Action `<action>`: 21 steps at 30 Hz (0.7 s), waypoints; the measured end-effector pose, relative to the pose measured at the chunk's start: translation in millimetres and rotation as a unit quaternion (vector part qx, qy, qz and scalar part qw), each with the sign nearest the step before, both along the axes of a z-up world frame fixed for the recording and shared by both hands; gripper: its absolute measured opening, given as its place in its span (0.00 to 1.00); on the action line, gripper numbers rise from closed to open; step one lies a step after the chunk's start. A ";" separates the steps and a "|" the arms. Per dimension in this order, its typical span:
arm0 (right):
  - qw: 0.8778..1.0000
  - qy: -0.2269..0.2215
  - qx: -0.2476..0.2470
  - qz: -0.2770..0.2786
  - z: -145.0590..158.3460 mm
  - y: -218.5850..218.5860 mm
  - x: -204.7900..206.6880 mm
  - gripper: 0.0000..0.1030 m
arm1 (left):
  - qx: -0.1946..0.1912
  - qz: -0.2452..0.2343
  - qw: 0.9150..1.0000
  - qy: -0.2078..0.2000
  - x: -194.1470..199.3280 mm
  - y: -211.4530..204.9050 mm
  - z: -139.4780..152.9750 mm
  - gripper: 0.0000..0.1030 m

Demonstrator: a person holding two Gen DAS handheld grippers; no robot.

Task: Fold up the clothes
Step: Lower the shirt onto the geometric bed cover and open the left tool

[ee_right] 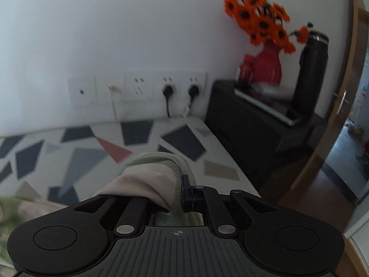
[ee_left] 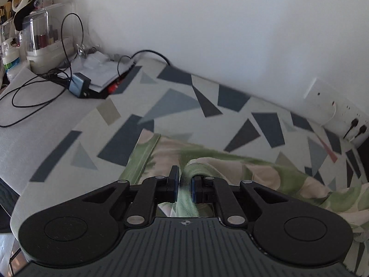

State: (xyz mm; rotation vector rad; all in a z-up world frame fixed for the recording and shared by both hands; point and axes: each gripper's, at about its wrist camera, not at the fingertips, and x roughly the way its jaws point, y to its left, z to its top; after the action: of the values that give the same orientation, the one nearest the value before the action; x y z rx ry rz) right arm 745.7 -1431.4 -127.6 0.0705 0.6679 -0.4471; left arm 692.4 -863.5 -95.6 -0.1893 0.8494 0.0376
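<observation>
Fabric is pinched in both tools at once, which suits carrying one edge of the garment [ee_left: 265, 175] over as a fold. The left gripper [ee_left: 184, 188] has its blue pads nearly together on a bunched green ridge of cloth, while the right gripper [ee_right: 177, 198] is closed on a pink and green wad that drapes over its left finger and hides it. The garment lies on the patterned cover [ee_left: 175, 106], spreading toward the wall-side edge below the sockets [ee_right: 166, 87], so gripping two points likely keeps that edge straight.
</observation>
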 end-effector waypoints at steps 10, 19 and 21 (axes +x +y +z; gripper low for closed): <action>0.999 0.032 0.019 0.010 -64.0 -49.3 -31.2 0.09 | 0.074 -0.031 0.996 0.043 12.8 -71.3 -15.3 0.15; 0.998 0.023 0.057 -0.002 -68.0 -49.1 -58.5 0.09 | 0.082 -0.050 0.993 0.072 16.3 -89.9 -36.6 0.24; 0.998 0.026 0.057 -0.002 -68.4 -49.0 -60.6 0.09 | 0.082 -0.052 0.992 0.077 16.2 -91.6 -40.1 0.24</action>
State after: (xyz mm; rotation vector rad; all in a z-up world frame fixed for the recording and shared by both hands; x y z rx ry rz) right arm 685.1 -1480.3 -196.0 0.1692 0.7440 -0.4150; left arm 708.6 -955.1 -135.7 0.0135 1.0041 0.0253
